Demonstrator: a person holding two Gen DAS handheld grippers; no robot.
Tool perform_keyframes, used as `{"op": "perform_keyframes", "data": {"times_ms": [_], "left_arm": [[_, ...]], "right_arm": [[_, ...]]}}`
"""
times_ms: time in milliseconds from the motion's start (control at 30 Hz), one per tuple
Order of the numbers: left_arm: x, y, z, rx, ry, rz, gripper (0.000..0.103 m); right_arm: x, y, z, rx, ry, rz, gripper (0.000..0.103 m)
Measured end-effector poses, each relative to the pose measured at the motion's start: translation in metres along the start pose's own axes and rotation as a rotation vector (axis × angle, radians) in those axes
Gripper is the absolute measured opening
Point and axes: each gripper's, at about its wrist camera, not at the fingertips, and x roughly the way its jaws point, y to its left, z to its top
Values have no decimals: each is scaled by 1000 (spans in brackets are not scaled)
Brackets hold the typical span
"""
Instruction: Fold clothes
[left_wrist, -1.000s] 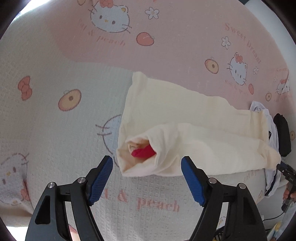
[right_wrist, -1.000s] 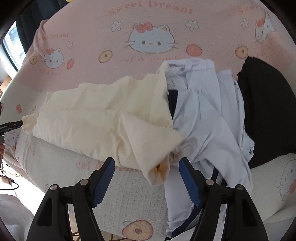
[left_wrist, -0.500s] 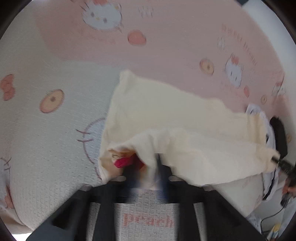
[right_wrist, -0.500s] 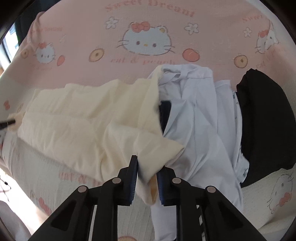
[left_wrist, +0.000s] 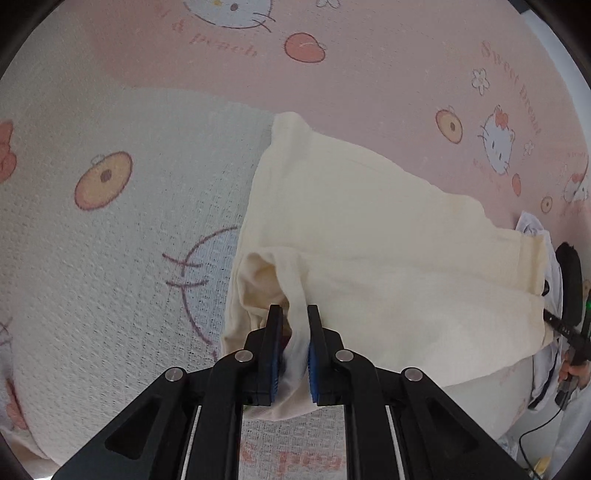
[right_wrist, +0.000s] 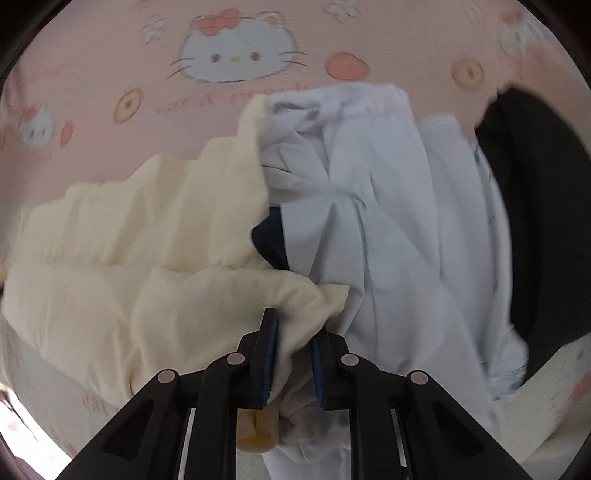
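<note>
Our left gripper (left_wrist: 291, 314) and right gripper (right_wrist: 293, 321), wide before, just closed, each pinching soft cream cloth garment (left_wrist: 369, 236) at 6 o'clock. We can lift, fold now.

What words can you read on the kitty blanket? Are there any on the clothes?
"Sweet Dream": in pink on the pink blanket, at the right of the left wrist view.
"& peach": on the blanket by the cat face at the top, upside down.
Pink letters below the left gripper: too blurred.
Cream garment: no words.

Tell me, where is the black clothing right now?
In the right wrist view the black clothing lies at the far right on the pink bedspread, right beside the pale blue garment.
</note>
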Motion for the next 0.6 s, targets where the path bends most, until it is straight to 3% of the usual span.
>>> {"op": "perform_keyframes", "data": {"times_ms": [200, 333, 433, 500, 600], "left_arm": [[2, 11, 0, -62, -12, -20, 12], [-3, 0, -9, -1, -70, 48, 12], [-8, -15, -16, 77, -107, 157, 12], [-12, -25, -17, 112, -117, 264, 13], [-32, -44, -19, 121, -182, 367, 13]], "right_arm": [[3, -11, 2, 89, 18, 51, 15], [2, -11, 0, 107, 5, 46, 15], [-6, -3, -6, 73, -36, -19, 18], [-18, 7, -11, 50, -69, -88, 31], [-35, 18, -21, 29, -109, -67, 57]]}}
